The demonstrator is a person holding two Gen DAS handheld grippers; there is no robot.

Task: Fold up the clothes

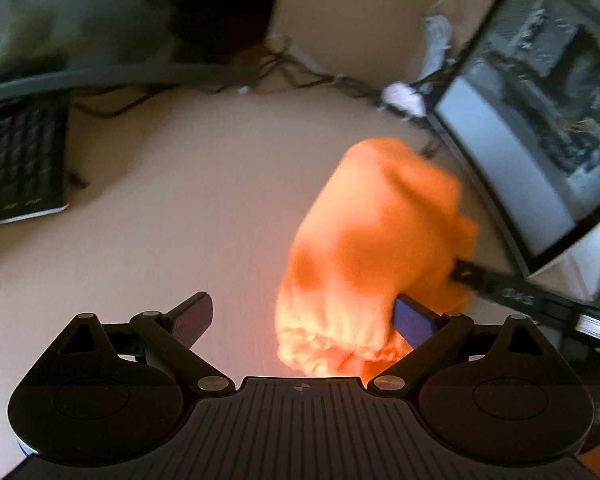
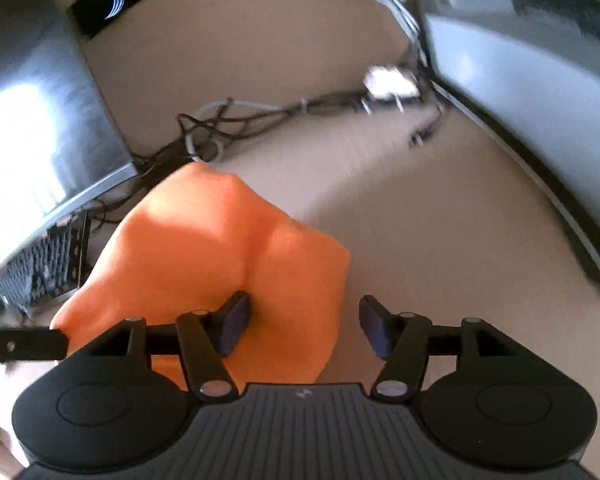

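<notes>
Gathering the bunched orange cloth garment (image 1: 364,248) on the beige tabletop (image 1: 200,200): my left gripper (image 1: 304,320) stands wide, cloth touching only its right pad. My right gripper (image 2: 304,326) is part open, unclamped, the cloth lying between its pads. Next, I judge, each must close on an edge.

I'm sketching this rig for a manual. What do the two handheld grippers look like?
Both match: the left gripper and right gripper have a black ribbed body, two round black side discs, black linkage bars with silver pivot pins, and fingers faced with dark blue pads.
</notes>
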